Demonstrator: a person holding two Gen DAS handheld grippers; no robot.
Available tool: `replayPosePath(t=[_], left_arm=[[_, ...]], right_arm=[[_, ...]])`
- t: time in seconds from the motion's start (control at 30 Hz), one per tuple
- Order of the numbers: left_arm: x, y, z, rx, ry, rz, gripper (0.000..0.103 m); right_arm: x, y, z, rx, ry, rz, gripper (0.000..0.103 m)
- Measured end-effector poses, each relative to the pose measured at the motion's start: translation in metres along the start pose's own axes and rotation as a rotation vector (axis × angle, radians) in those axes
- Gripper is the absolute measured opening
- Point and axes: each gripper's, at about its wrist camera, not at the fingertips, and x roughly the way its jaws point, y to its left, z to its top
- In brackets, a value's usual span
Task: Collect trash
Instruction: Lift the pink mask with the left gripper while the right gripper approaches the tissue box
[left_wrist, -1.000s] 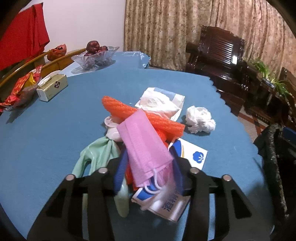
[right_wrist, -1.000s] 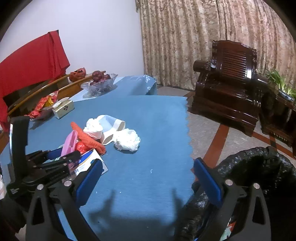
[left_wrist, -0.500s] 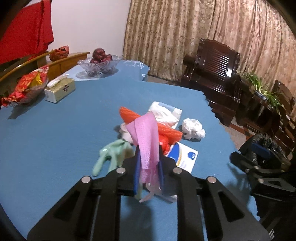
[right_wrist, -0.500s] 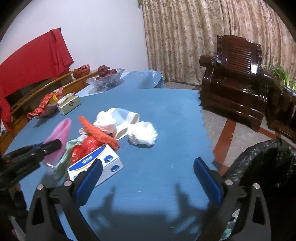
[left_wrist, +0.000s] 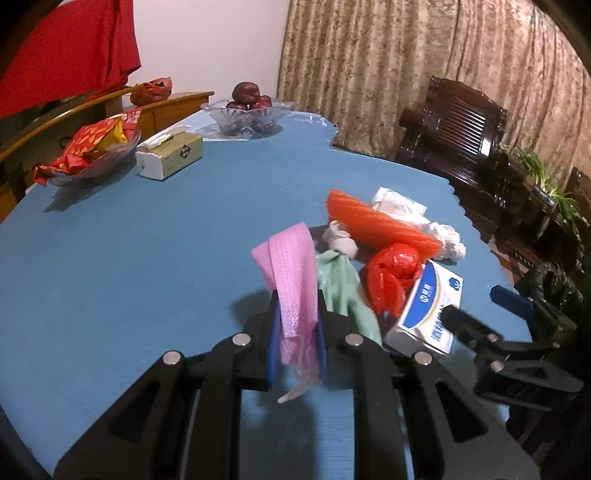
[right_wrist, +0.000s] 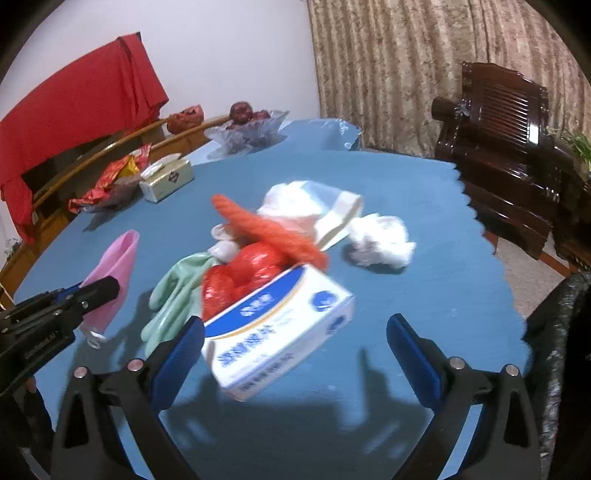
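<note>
My left gripper (left_wrist: 296, 325) is shut on a pink face mask (left_wrist: 293, 273) and holds it above the blue table; both also show at the left of the right wrist view, the mask (right_wrist: 114, 269) sticking up. My right gripper (right_wrist: 295, 350) is open, its jaws either side of a white and blue tissue box (right_wrist: 280, 328). The trash pile holds a green glove (right_wrist: 177, 291), a red plastic bag (right_wrist: 240, 273), an orange net tube (right_wrist: 269, 229), white wrappers (right_wrist: 314, 206) and a crumpled white tissue (right_wrist: 380, 240). A black trash bag (right_wrist: 557, 332) hangs at the right table edge.
At the table's far side stand a glass fruit bowl (left_wrist: 247, 114), a beige tissue box (left_wrist: 170, 158) and a dish of red snack packets (left_wrist: 92, 151). A dark wooden armchair (right_wrist: 506, 136) stands beyond the table's scalloped right edge (right_wrist: 487, 236).
My left gripper closed on the pink mask and lifted it off the pile, moving left. My right gripper moved in from the trash bag toward the tissue box.
</note>
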Motion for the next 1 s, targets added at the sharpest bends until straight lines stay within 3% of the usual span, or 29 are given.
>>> replayPosePath(t=[0.4,0.77,1.0], left_arm=[[0.003,0.013,-0.002,-0.028,0.004,-0.013,0.016],[0.006,-0.006,-0.006,-0.009,0.017,-0.052,0.016],[0.004,-0.019,-0.007,0.007,0.017,-0.067,0.016]], right_arm=[[0.025,0.020,-0.003,-0.053,0.058,-0.070,0.097],[-0.007,-0.030,-0.017,-0.032,0.077,-0.183,0.097],[-0.008,-0.038,-0.010,0.021,0.037,-0.132,0.097]])
